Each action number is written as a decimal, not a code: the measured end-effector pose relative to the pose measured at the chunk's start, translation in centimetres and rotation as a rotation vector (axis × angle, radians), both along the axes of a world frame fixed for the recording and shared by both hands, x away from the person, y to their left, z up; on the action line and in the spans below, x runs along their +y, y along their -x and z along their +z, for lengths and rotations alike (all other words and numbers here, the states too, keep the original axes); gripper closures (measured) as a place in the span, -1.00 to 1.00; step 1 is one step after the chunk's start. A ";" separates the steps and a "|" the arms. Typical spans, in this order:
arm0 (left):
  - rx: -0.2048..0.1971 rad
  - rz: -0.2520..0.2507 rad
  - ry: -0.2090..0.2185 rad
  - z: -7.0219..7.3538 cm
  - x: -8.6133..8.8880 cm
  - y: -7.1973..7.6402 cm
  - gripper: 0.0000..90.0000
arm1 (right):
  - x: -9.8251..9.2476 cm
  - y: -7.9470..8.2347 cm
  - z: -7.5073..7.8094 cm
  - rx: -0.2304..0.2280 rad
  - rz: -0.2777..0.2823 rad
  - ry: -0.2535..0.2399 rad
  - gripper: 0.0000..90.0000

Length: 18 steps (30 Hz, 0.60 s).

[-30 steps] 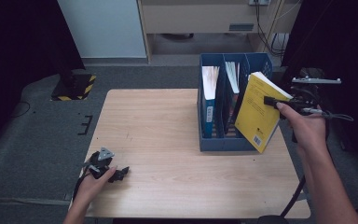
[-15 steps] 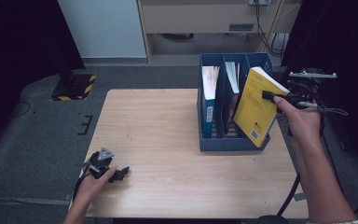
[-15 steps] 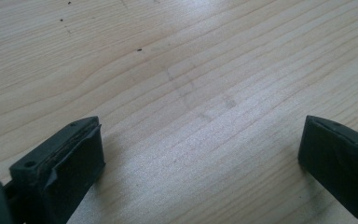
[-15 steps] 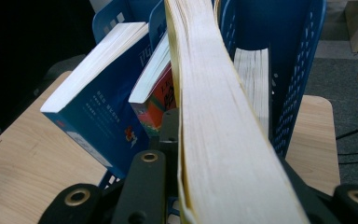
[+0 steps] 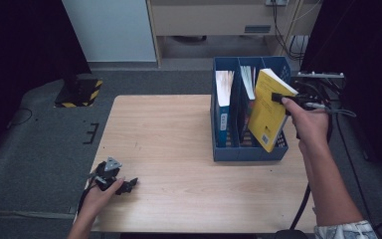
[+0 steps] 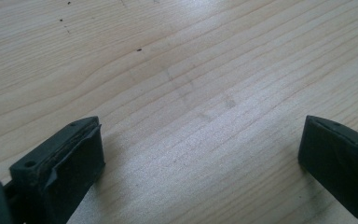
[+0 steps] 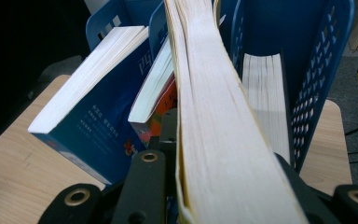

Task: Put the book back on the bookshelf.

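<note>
Leftward since the earlier frame, our right gripper (image 5: 277, 97) has carried the yellow book (image 5: 267, 109) over the blue file rack (image 5: 246, 153) at right of centre, jaws clenched on its page edge (image 7: 223, 130). Lower left, our left gripper (image 5: 127, 184) rests with jaws released on the wooden table (image 5: 169, 139).

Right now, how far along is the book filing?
Done: two books already stand in the blue file box, a blue book left, another in the middle. In hand: the right hand-held gripper is shut on the yellow book, tilted over the box. Left: lowering it into a slot. The left hand-held gripper lies open on the table.
</note>
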<state>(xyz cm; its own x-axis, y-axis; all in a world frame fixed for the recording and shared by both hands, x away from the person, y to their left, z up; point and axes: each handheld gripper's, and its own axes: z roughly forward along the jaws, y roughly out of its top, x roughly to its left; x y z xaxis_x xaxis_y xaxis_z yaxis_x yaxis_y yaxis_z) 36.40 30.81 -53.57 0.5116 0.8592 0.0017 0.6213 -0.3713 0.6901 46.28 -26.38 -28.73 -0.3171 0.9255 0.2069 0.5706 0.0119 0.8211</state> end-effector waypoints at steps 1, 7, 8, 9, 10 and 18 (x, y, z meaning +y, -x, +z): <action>0.001 -0.001 0.000 0.0 0.0 0.0 -1.00 | 0.1 -0.2 -0.1 -0.003 0.000 0.003 0.66; 0.001 -0.001 -0.001 0.0 0.0 0.0 -1.00 | 1.1 -1.0 -0.3 0.001 -0.013 0.010 0.66; 0.002 -0.002 -0.001 0.0 0.0 0.0 -1.00 | 1.2 -1.1 -0.4 0.003 -0.016 0.012 0.66; 0.002 -0.002 -0.001 0.0 0.0 0.0 -1.00 | 1.4 -1.3 -0.4 0.003 -0.018 0.015 0.66; 0.002 -0.003 -0.002 0.0 0.0 0.0 -1.00 | 1.5 -1.4 -0.4 0.003 -0.020 0.015 0.66; 0.002 -0.004 -0.001 0.0 0.0 0.0 -1.00 | 2.6 -2.3 -0.3 0.002 -0.050 0.016 0.66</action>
<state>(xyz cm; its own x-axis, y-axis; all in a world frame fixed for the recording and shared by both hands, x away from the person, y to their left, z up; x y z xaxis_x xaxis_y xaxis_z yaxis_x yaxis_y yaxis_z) 36.41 30.80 -53.56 0.5147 0.8574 0.0015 0.6211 -0.3741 0.6887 48.57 -23.76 -29.04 -0.2696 0.9436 0.1924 0.5727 -0.0035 0.8197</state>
